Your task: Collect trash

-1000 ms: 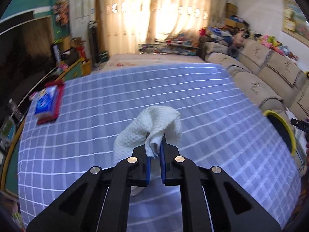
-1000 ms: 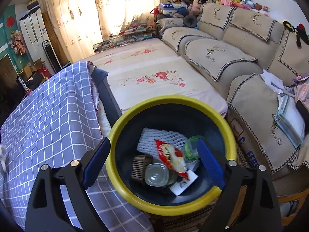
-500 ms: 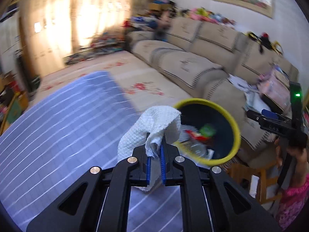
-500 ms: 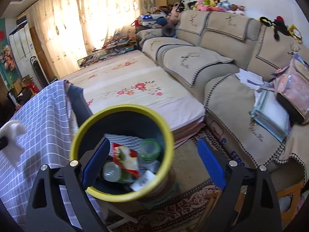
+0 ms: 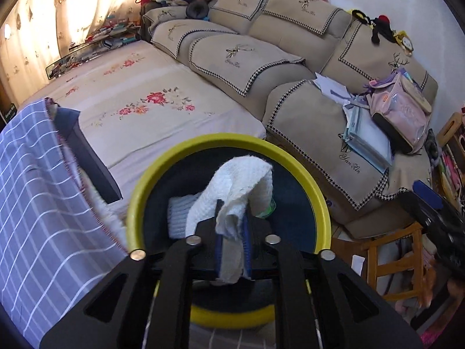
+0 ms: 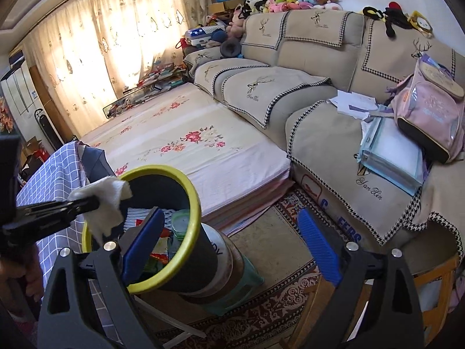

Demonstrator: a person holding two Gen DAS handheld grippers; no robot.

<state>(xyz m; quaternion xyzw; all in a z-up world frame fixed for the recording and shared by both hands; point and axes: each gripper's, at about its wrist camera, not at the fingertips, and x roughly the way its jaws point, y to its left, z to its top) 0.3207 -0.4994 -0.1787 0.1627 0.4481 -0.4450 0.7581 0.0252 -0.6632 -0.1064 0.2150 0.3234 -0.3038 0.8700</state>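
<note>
Left gripper (image 5: 231, 232) jaws just eased slightly, paper towel (image 5: 232, 192) still pinched between them, directly over yellow-rimmed bin (image 5: 290, 157). Right gripper (image 6: 229, 242) jaws spread wide, empty, bin just left of them.

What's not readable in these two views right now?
- Bin contents: left wrist view, mostly hidden behind the paper towel and the left hand-held gripper.
- Bin floor: right wrist view, hidden by its near wall.
- Right hand-held gripper: left wrist view, cut off by the edge.
</note>
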